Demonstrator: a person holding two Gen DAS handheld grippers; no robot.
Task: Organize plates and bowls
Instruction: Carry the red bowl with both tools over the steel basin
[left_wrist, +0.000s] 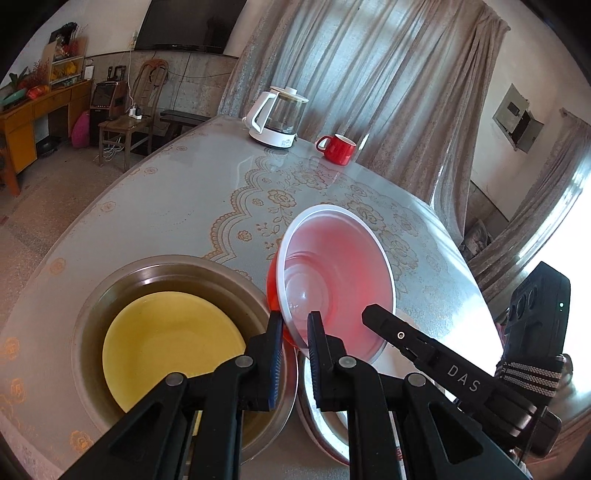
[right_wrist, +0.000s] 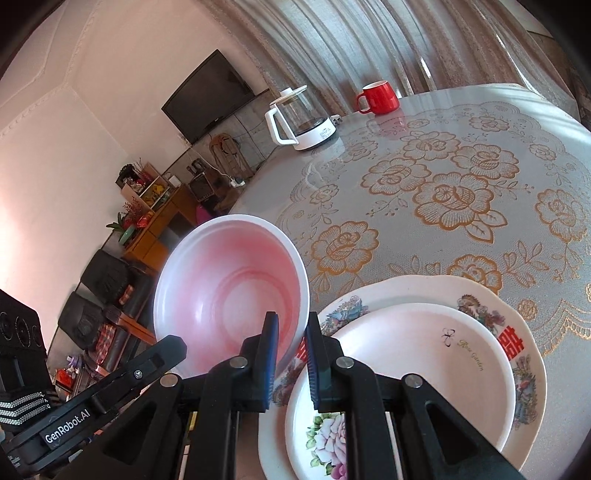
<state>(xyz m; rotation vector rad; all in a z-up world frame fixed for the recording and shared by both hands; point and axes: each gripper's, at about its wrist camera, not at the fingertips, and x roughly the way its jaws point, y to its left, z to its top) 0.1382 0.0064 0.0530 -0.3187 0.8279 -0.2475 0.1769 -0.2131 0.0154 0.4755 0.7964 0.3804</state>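
A red plastic bowl with a white inside is held tilted above the table, between a metal basin and a plate stack. My left gripper is shut on its near rim. My right gripper is shut on the same bowl from the other side; its finger shows in the left wrist view. A yellow bowl lies inside the metal basin at the left. A small pink-white plate lies on a larger patterned plate under my right gripper.
A white glass kettle and a red mug stand at the far side of the round table, which has a gold flower cloth. A wooden chair and a yellow desk stand beyond the table.
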